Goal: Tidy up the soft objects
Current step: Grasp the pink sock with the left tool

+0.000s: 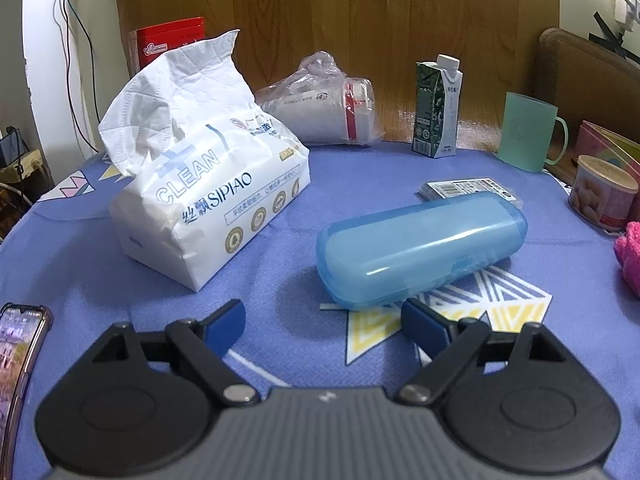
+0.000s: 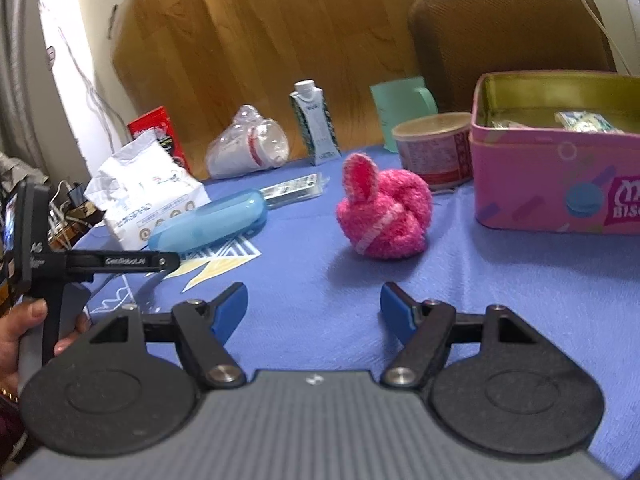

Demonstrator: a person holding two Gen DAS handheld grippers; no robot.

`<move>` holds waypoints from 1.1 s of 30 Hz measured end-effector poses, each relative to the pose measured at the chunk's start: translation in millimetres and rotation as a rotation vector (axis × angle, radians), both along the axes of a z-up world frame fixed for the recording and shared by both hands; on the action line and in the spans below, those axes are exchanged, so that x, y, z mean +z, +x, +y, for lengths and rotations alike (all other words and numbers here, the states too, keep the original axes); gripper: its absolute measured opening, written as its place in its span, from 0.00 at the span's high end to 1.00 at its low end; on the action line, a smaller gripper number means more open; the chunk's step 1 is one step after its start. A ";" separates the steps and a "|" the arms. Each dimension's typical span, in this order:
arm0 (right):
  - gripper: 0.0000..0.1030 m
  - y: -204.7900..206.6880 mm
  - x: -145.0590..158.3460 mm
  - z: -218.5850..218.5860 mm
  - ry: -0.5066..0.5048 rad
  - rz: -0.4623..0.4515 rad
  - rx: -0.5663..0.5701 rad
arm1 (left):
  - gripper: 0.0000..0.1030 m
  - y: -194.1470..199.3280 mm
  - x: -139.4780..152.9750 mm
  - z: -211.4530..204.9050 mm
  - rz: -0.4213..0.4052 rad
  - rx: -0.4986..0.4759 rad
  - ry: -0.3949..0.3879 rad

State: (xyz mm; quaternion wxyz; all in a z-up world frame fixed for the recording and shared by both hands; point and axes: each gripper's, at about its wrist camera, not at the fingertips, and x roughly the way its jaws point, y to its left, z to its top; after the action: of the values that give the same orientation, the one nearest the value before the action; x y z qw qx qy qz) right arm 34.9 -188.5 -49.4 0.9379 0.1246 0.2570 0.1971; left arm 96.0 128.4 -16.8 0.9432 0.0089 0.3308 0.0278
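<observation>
A white tissue pack (image 1: 208, 196) with one sheet pulled up lies on the blue tablecloth (image 1: 280, 248), ahead and left of my left gripper (image 1: 322, 320). That gripper is open with nothing between its blue pads. A fluffy pink knitted toy (image 2: 382, 216) sits ahead of my right gripper (image 2: 314, 312), which is open and empty too. The toy's edge shows at the far right (image 1: 630, 256) of the left wrist view. The tissue pack (image 2: 148, 200) also appears at the left of the right wrist view.
A blue plastic case (image 1: 420, 248) lies just ahead of the left gripper. A bagged cup (image 1: 328, 108), a carton (image 1: 438, 108), a green mug (image 1: 528, 136) and a round tin (image 1: 602, 192) line the back. An open pink biscuit tin (image 2: 560, 160) stands right. A phone (image 1: 20, 356) lies left.
</observation>
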 end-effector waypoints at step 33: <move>0.49 40.3 19.3 91.6 -0.265 -0.022 0.014 | 0.53 39.4 23.2 -180.7 0.158 -0.593 -0.434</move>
State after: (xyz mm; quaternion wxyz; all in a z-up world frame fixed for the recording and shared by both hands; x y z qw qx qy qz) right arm 75.2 -97.0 -30.1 0.9474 -0.0044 0.2715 0.1695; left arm 135.4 -52.2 6.4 0.8618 -0.0939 0.3837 -0.3182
